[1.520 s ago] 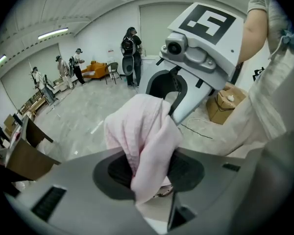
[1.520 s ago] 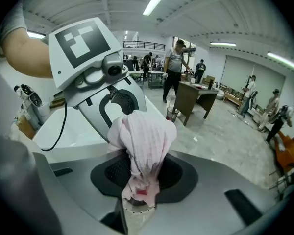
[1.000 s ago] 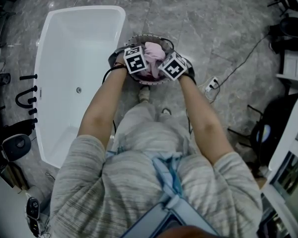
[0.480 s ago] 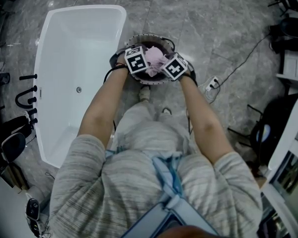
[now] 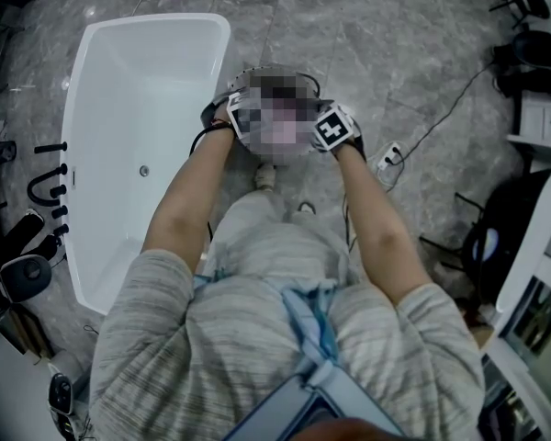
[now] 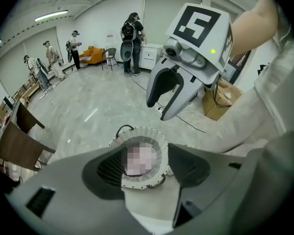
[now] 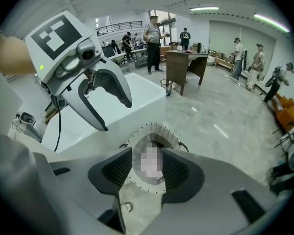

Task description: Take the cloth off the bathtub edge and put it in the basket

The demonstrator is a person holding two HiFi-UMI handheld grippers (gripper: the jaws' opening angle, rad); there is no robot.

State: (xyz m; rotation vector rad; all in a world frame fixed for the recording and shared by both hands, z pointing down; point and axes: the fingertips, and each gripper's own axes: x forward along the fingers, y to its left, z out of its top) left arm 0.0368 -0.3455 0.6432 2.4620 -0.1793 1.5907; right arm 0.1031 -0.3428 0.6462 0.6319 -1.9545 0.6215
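Left claw: your left claw (image 6: 146, 170) stands fairly wide, its jaws having just been opening. Nothing is pinched between them, and through the gap you look down into the basket.
Right claw: your right claw (image 7: 147, 168) stands narrower, yet its jaws are parted and grip nothing. The basket shows through this gap too.
Claw placing: you hold both claws tilted steeply down above the basket and close to each other. The left is over the rim nearer the bathtub and the right over the opposite rim.
Cloth: the cloth (image 6: 139, 158) lies inside the basket, apart from both claws. A blurred patch covers it, so only a pale pink tone shows.
Basket: the round basket (image 6: 138, 130), with a pale pleated rim, stands on the floor (image 5: 395, 44) just beside the bathtub's long edge, near its far corner.
Shoe: your shoe (image 5: 266, 175) is just beside the basket's near rim.
Bathtub: the white bathtub (image 5: 156, 90) lies to your left, and dark taps (image 5: 50, 177) stand along its other long edge.
Power strip: a power strip (image 5: 392, 159) with its cable lies on the floor near the basket, to your right.
Room: people stand well away in both gripper views.
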